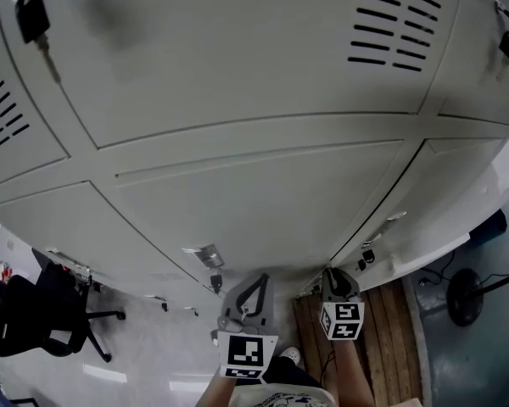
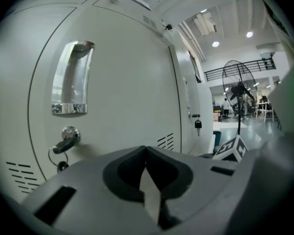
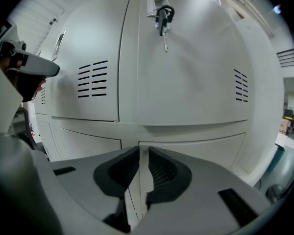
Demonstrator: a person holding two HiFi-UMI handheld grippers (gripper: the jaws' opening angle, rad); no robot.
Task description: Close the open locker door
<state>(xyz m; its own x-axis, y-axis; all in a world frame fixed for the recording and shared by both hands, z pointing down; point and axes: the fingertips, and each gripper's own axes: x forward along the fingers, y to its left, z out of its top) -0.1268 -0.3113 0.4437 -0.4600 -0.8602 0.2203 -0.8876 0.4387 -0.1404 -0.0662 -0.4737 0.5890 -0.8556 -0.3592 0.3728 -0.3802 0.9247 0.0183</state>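
- Your left gripper: jaws closed together, empty.
- Your right gripper: jaws a narrow slit apart, empty.
- Key, upper left of head view: blurred.

**A:** What's underfoot?

**B:** A pale, glossy floor with strips of light reflected in it. A black office chair stands at the left. At the right there are wooden planks, and just beside them a round black base on a pole.

**A:** And farther off?

**B:** An open, bright hall. It has a white ceiling with round lamps and a dark railing high up, and a pedestal fan stands in front of that.
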